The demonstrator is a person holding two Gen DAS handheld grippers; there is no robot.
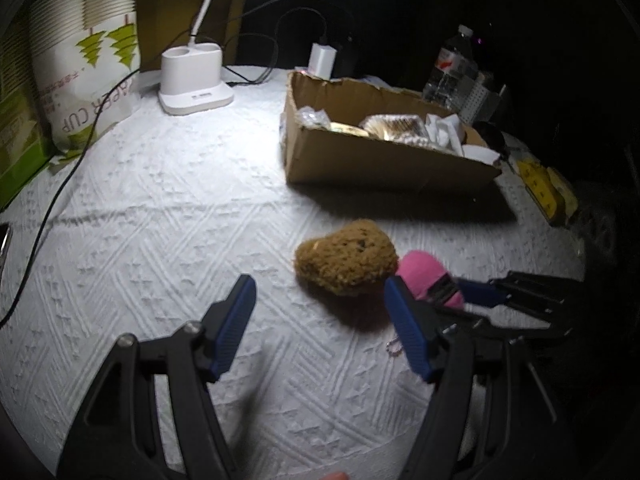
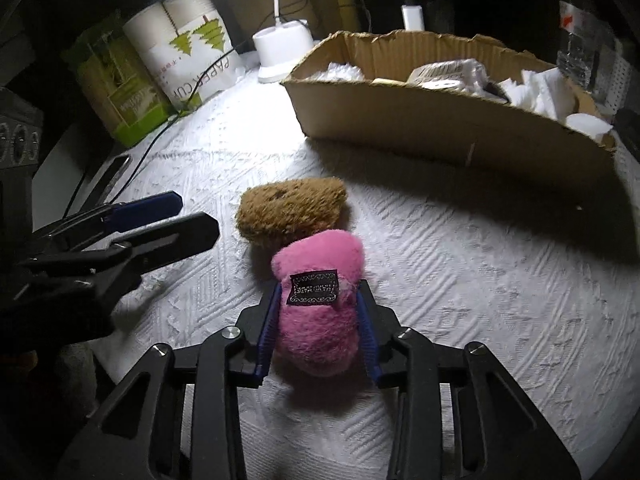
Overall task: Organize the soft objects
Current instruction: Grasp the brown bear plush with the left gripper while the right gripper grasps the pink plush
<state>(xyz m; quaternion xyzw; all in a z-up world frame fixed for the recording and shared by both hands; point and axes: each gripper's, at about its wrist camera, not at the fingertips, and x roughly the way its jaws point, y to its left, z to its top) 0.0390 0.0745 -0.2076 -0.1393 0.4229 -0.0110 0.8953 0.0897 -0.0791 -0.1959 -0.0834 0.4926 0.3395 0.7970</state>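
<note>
Grasp step: right gripper (image 2: 318, 328) clamped on pink plush (image 2: 318, 300) lying on desk (image 2: 460, 280) against brown plush (image 2: 290, 210); left gripper (image 1: 320, 320) wide, empty; next, probably lift toward cardboard box (image 2: 440, 128).

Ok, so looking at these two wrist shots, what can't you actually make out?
- Pink plush toy: its label is too small and blurred to read in the right wrist view; in the left wrist view the left gripper's finger covers part of it.
- Cardboard box: contents mostly hidden by its near wall in both views.
- Bottle: dim, cut off at the right wrist view's edge.
</note>
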